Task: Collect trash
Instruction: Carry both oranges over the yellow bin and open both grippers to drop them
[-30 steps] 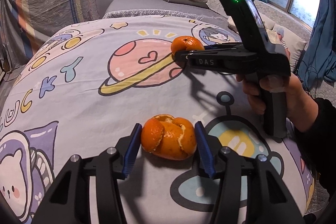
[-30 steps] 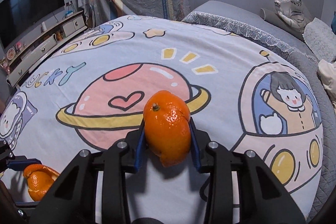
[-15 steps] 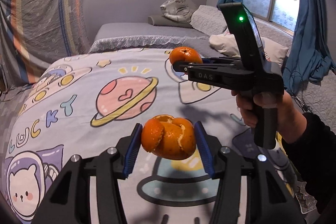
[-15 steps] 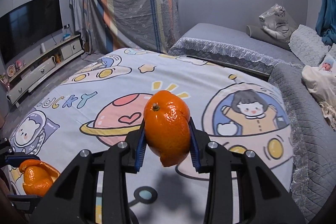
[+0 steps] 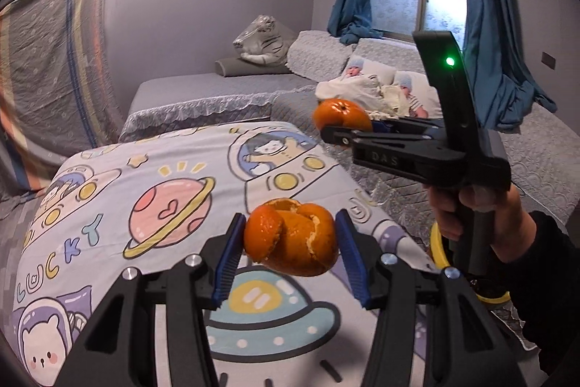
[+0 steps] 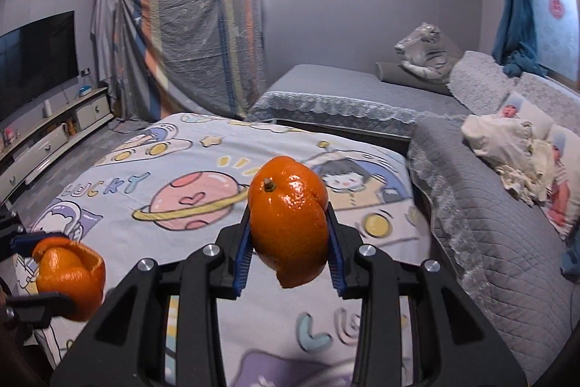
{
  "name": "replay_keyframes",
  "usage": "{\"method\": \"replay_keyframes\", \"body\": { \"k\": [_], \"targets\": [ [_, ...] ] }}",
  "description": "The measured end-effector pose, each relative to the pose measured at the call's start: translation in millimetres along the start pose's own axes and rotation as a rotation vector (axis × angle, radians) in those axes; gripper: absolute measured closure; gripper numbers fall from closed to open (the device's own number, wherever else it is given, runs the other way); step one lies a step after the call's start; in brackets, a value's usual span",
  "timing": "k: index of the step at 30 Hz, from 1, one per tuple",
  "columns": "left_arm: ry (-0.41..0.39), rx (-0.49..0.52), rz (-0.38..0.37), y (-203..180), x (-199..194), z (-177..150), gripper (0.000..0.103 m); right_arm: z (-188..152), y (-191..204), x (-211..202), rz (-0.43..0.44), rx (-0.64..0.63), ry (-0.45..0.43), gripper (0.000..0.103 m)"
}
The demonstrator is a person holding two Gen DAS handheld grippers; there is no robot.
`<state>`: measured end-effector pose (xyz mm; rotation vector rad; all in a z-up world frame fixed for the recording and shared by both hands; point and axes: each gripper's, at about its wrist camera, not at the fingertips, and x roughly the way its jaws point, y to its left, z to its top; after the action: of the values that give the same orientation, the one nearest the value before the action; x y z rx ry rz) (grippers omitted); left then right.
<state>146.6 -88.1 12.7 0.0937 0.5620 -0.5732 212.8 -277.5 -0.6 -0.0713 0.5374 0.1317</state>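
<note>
Above the cartoon bedspread both of my grippers now hang in the air, where a second ago they were low over the printed planet with the peels barely off the cloth. My left gripper is closed partway on the torn, curled orange peel, its blue pads pressing the peel's two sides; my right gripper is closed narrower on the rounder peel with the stem, held upright between its pads. Neither grip has shifted during the lift, so I judge the pick-up done for both pieces and the carrying to a bin is what is left. I can see no bin for certain; a yellow ring shows low behind my right hand, and I cannot tell what it belongs to. Around me are the grey quilted beds, a plastic-wrapped toy tiger, a bundle of pale blankets and printed pillows, the covered wardrobe and the television. Nothing stands in the air between my grippers, though they ride close together.
</note>
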Motion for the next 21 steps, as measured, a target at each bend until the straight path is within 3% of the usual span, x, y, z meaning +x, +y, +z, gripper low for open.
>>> {"method": "replay_keyframes", "body": {
  "k": [5,11,18,21],
  "targets": [
    [-0.010,0.046,-0.055,-29,5,8,0.055,-23,-32,-40,-0.098,0.058,0.005,0.070],
    [0.003,0.116,-0.167,-79,24,19,0.055,-67,-86,-99,-0.283,0.171,0.020,0.069],
    [0.055,0.175,-0.378,-157,66,25,0.055,-122,-144,-157,-0.509,0.276,0.092,0.069],
    [0.073,0.210,-0.437,-194,82,22,0.054,-143,-162,-167,-0.544,0.329,0.135,0.069]
  ]
}}
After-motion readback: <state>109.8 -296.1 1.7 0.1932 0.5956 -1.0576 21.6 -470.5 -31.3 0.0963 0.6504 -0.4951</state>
